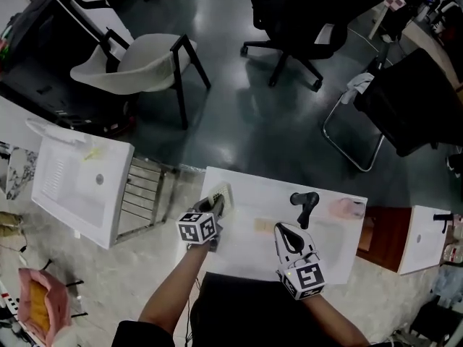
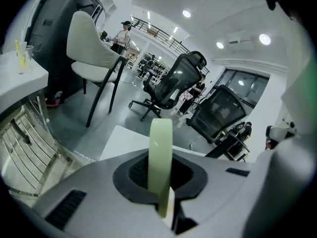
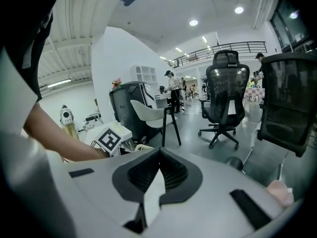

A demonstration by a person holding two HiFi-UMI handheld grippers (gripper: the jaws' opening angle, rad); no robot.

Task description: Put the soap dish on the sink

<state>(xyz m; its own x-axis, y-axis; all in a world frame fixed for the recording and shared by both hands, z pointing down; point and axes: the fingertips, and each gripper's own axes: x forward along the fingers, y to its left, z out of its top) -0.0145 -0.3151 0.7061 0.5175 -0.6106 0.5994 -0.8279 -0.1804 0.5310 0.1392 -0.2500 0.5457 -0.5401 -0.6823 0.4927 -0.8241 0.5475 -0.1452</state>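
Observation:
A pale green soap dish (image 1: 221,194) is held on edge over the left part of the white sink top (image 1: 253,186), with my left gripper (image 1: 217,204) shut on it. In the left gripper view the dish (image 2: 161,150) stands upright between the pads of that gripper (image 2: 161,185), edge toward the camera. My right gripper (image 1: 288,231) hovers over the middle of the sink, just in front of the black faucet (image 1: 304,205). Its jaws (image 3: 157,175) are together with nothing in them.
On the sink lie a small yellowish piece (image 1: 264,225) and a pink object (image 1: 349,208). A second white basin (image 1: 79,186) and a metal rack (image 1: 145,190) stand to the left. A white chair (image 1: 137,63) and black office chairs (image 1: 304,13) stand beyond.

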